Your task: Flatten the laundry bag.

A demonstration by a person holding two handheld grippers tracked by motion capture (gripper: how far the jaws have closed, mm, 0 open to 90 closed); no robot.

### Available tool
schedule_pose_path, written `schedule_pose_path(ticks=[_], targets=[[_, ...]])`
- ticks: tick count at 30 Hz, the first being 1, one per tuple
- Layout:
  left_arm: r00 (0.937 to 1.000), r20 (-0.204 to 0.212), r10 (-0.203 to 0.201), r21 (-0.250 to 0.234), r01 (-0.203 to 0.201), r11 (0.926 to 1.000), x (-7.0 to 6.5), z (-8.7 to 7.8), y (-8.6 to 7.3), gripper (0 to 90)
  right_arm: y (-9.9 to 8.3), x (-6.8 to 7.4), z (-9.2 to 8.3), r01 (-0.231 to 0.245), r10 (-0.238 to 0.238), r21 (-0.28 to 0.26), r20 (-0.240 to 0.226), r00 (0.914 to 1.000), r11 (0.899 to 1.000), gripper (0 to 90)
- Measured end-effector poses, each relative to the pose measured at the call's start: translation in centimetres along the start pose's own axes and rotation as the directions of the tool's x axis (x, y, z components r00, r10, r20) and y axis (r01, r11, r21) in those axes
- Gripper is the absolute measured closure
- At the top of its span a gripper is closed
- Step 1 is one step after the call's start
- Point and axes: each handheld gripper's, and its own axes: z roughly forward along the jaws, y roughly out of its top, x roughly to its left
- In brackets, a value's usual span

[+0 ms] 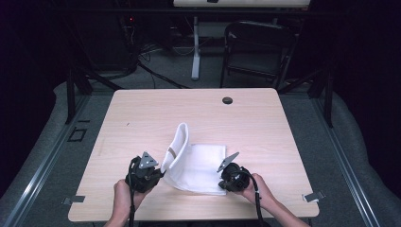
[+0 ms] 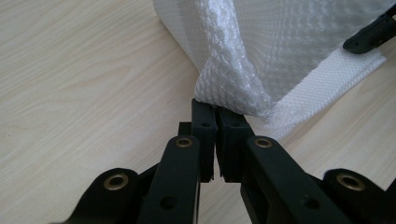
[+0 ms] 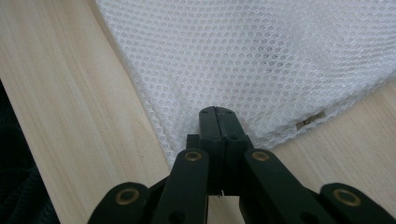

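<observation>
A white mesh bag (image 1: pixel 196 165) lies on the light wooden table (image 1: pixel 142 118), near its front edge. Its left side is lifted and folded up into a standing flap (image 1: pixel 176 144). My left gripper (image 1: pixel 158 174) is shut on the bag's near left corner (image 2: pixel 224 93), beside a white woven band (image 2: pixel 322 88). My right gripper (image 1: pixel 223 176) is shut on the bag's near right corner (image 3: pixel 205 70); the mesh spreads flat beyond the jaws. In the left gripper view the right gripper's black fingers (image 2: pixel 373 32) show at the top right edge.
A small dark round cap (image 1: pixel 227 100) sits in the table top near the far edge. A dark folding chair (image 1: pixel 257 49) and a white table leg (image 1: pixel 196 47) stand on the floor beyond. Bare wood spreads to the left, right and back.
</observation>
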Motion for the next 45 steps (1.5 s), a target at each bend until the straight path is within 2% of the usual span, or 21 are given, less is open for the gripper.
schedule_pose_path(ticks=[6,8,11,19,22,26,27,31,33,34,35,37,38,39,41,42,44,45], targets=[[0.9998,0.002,-0.018,0.03,0.018,0.9994,0.1,0.4,-0.3,87.1,-0.1,0.0,0.0,-0.004,0.004,-0.001,0.006,1.0,1.0,90.0],[0.9997,0.01,-0.022,0.039,0.021,0.999,0.1,0.5,-0.3,87.2,-0.1,-0.2,-0.3,0.009,-0.009,0.028,0.014,0.9999,1.0,90.0],[0.9993,0.024,-0.029,0.058,0.028,0.998,0.0,0.8,-0.4,87.1,-0.2,-0.3,-0.3,-0.002,0.002,0.024,0.009,1.0,1.0,90.0],[0.9977,0.066,-0.014,0.112,0.006,0.9937,0.1,1.4,-0.6,87.1,-0.6,-0.8,-0.8,-0.005,0.004,0.055,0.022,0.9997,0.998,90.0],[0.9947,0.1,-0.026,0.14,0.012,0.99,0.2,1.6,-0.8,87.0,-0.8,-0.9,-0.9,-0.01,0.008,0.054,0.025,0.9996,0.998,90.0],[0.9928,0.114,-0.036,0.153,0.018,0.9881,0.2,1.8,-1.0,86.9,-0.9,-0.9,-1.0,-0.005,0.003,0.068,0.033,0.9994,0.998,90.0],[0.9903,0.135,-0.033,0.174,0.009,0.9847,0.3,1.9,-1.0,86.8,-0.9,-0.9,-1.0,-0.006,0.004,0.071,0.036,0.9993,0.997,90.0],[0.9872,0.156,-0.035,0.182,0.006,0.9834,0.3,1.9,-1.1,85.8,-1.0,-0.9,-1.1,-0.004,0.001,0.077,0.043,0.9991,0.997,90.0],[0.9863,0.163,-0.028,0.198,-0.005,0.9803,0.2,1.9,-1.1,82.9,-1.0,-0.9,-1.2,0.012,-0.016,0.091,0.05,0.9986,0.996,90.0],[0.9869,0.16,-0.023,0.2,-0.009,0.9797,0.2,1.8,-1.1,81.6,-1.1,-0.9,-1.2,0.006,-0.01,0.08,0.054,0.9985,0.997,90.0],[0.986,0.165,-0.025,0.206,-0.01,0.9786,0.1,1.7,-1.2,77.5,-1.2,-0.9,-1.3,0.022,-0.028,0.091,0.068,0.9973,0.996,90.0],[0.98,0.196,-0.036,0.224,-0.009,0.9746,0.4,1.5,-1.4,71.3,-1.2,-0.9,-1.4,0.017,-0.025,0.095,0.075,0.9969,0.995,90.0],[0.98,0.196,-0.036,0.224,-0.009,0.9746,0.4,1.5,-1.4,67.5,-1.2,-0.9,-1.4,0.017,-0.025,0.095,0.075,0.9969,0.995,90.0],[0.9771,0.21,-0.037,0.23,-0.012,0.9732,0.5,1.4,-1.5,67.5,-1.3,-0.9,-1.4,0.022,-0.03,0.094,0.078,0.9965,0.995,90.0],[0.9765,0.212,-0.041,0.246,-0.013,0.9692,0.5,1.2,-1.7,52.4,-1.3,-0.8,-1.4,0.025,-0.032,0.089,0.078,0.9964,0.996,90.0],[0.9767,0.211,-0.037,0.253,-0.018,0.9673,0.6,1.2,-1.7,52.4,-1.3,-0.8,-1.4,0.025,-0.032,0.089,0.078,0.9964,0.996,90.0],[0.9755,0.214,-0.051,0.253,-0.005,0.9675,0.7,0.8,-1.9,45.5,-1.3,-0.8,-1.5,0.032,-0.04,0.088,0.089,0.9952,0.996,89.5],[0.9772,0.207,-0.049,0.25,-0.004,0.9682,0.7,0.6,-1.9,39.9,-1.2,-0.8,-1.6,0.042,-0.051,0.098,0.089,0.9947,0.994,88.9]])
